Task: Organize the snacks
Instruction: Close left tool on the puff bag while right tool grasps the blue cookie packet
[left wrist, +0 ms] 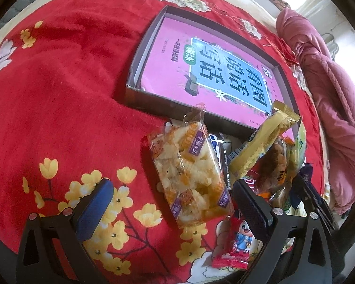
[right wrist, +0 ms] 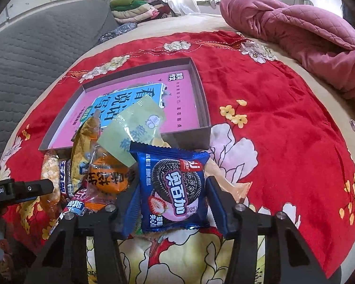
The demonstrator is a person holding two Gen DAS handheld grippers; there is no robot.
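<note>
Right gripper point(right wrist: 172, 203): blue-padded jaws set either side of a blue strawberry sandwich-cookie packet point(right wrist: 174, 189); pads sit at both of its side edges, but whether they press it cannot be told.

Left gripper point(left wrist: 172, 203): jaws wide apart, holding nothing; a clear rice-cracker bag point(left wrist: 191, 172) lies on the cloth between them, touching neither pad.

Snack pile, just beyond the grippers on a red floral blanket point(right wrist: 284, 123): red cartoon-printed packet point(left wrist: 236, 243) beside the left gripper's right finger; orange-filled clear packet point(right wrist: 108, 177); gold packet point(left wrist: 260, 142); pale green packet point(right wrist: 132, 132), its top leaning over the box's near wall.

Shallow grey box point(right wrist: 189, 139), directly behind the pile, open-topped, holding a pink book point(left wrist: 168, 54) laid flat.

Far: pink quilt point(right wrist: 295, 30), bunched on the bed beyond the blanket.
</note>
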